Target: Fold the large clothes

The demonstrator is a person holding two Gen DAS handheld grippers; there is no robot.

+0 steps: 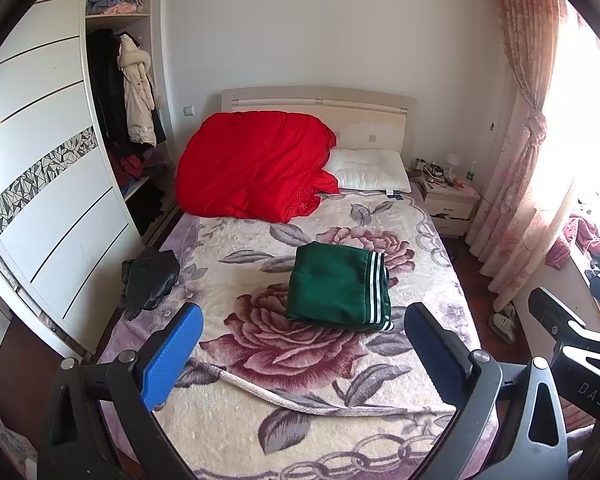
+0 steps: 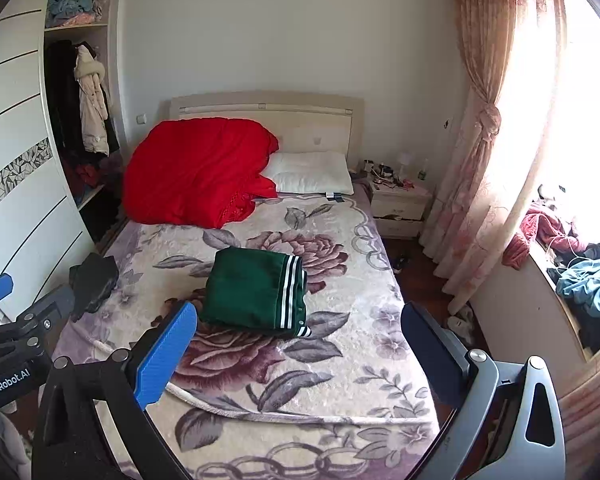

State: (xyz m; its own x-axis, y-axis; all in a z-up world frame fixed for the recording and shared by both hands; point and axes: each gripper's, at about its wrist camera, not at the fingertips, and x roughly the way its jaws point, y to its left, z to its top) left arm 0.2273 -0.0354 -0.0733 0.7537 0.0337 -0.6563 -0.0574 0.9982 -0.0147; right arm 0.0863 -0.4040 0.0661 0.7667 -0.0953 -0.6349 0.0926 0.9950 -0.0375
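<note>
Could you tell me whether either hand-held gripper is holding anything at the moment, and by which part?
Nothing is held. The left hand-held gripper and right hand-held gripper are both open, above the bed; the folded green garment lies untouched.

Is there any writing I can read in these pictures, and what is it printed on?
"DAS": on the right gripper, lettering cut off at the picture's edge.
"GenRobot.AI": on the left gripper.
The pillow has a small tag, too small to read.
Bottles on the nightstand: labels too small to read.
</note>
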